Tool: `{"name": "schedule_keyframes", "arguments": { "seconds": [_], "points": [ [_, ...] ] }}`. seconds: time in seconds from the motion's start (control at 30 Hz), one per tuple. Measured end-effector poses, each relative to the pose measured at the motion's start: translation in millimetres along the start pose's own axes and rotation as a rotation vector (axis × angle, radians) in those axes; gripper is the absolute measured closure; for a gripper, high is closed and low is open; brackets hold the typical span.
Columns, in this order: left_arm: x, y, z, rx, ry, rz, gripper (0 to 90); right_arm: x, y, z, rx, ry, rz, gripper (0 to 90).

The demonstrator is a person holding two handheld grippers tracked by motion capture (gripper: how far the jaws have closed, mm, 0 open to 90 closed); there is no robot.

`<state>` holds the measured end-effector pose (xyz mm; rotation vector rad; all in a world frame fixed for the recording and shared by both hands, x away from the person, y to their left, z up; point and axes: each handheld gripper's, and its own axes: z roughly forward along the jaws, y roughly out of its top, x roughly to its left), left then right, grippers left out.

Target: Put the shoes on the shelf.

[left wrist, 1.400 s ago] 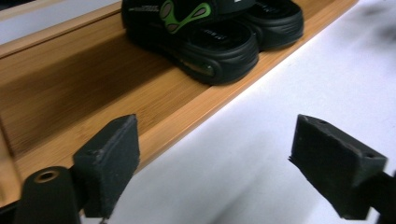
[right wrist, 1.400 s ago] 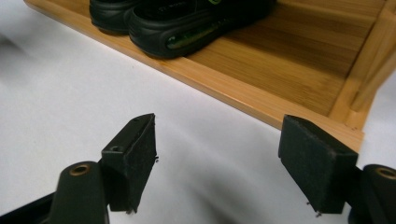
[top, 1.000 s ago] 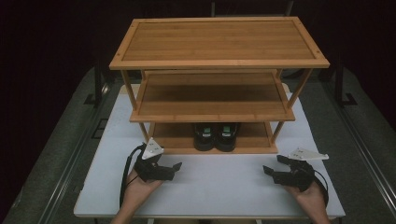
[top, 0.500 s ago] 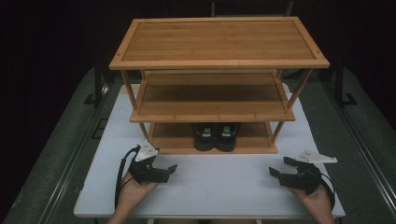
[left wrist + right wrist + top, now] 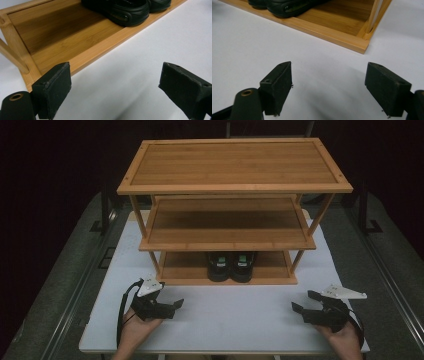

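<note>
Both tongs low over the white surface (image 5: 225, 320), near edge. Left tongs (image 5: 176, 306) spread, nothing between the pads, angled toward the rack's left corner. Right tongs (image 5: 301, 302) have just been opening and now stand wide, also empty; rack's right front corner ahead in the right gripper view.

Next out: bamboo shoe rack (image 5: 235, 185), three tiers, standing mid-surface. Front lip of the bottom tier (image 5: 105, 47) sits just beyond the left pads (image 5: 53, 90).

Task thing: pair of black shoes (image 5: 231, 266) on the bottom tier, roughly centered, side by side and touching, toes toward us. Middle and top tiers bare.

Handling, my read: they look like moulded foam or rubber clogs (image 5: 122, 11), so light, a bit squashy, matte rather than slick. Not fragile. Clearance under the middle tier is tight, so come in low and level. Best hold is likely a pinch across the toe or sidewall (image 5: 287, 8), one shoe per tongs; the wall may deform, so grip firmly and slide out over the front lip before lifting.
</note>
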<state>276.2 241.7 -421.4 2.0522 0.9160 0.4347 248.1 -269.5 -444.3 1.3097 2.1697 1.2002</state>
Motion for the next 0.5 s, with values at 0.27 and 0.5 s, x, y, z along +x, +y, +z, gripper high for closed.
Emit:
{"name": "schedule_keyframes", "arguments": {
  "seconds": [0.27,0.5],
  "points": [
    [2.1,-11.7,-3.9,0.003,-0.010,-0.020,9.7,3.1,-9.6,-6.4,0.001,0.004,0.003,20.5],
    [4.5,-22.2,-10.1,-0.015,-0.018,-0.051,9.6,6.7,-15.9,-9.9,-0.033,-0.012,0.002,18.9]
  ]
}}
